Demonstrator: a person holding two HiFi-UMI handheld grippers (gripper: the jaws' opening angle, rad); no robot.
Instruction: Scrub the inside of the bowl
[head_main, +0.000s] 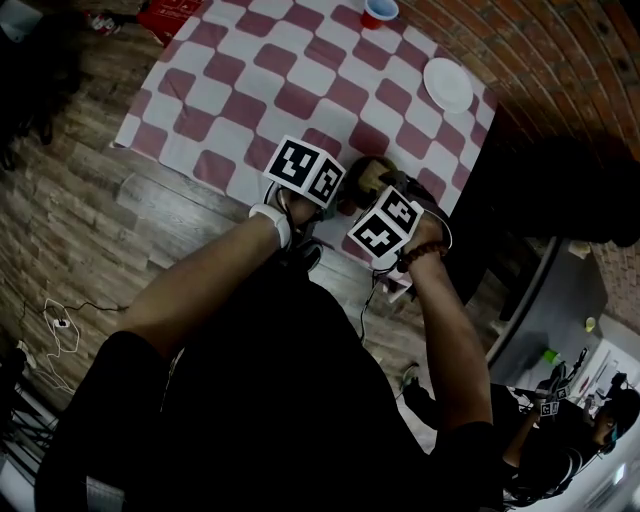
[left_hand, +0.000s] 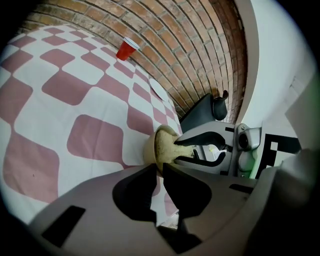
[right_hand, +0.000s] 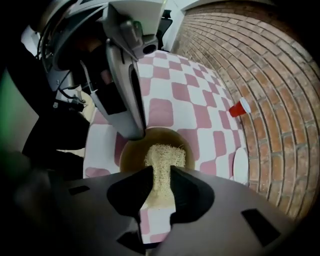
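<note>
A tan bowl (right_hand: 131, 150) stands on the checked cloth near the table's front edge; in the head view it peeks out between the two marker cubes (head_main: 368, 173). My right gripper (right_hand: 161, 172) is shut on a yellowish scrub pad (right_hand: 164, 152), whose free end lies inside the bowl. My left gripper (left_hand: 161, 169) is closed to a narrow gap on the bowl's near rim (left_hand: 150, 147). From the left gripper view, the right gripper (left_hand: 184, 146) reaches into the bowl from the right with the pad (left_hand: 165, 144). The bowl's bottom is mostly hidden by the pad.
A red cup (head_main: 380, 12) stands at the table's far side and a white plate (head_main: 447, 84) near its right edge. A brick wall (right_hand: 260, 60) runs along that side. A dark chair (left_hand: 212, 107) sits beyond the table corner. Wood floor lies on the left.
</note>
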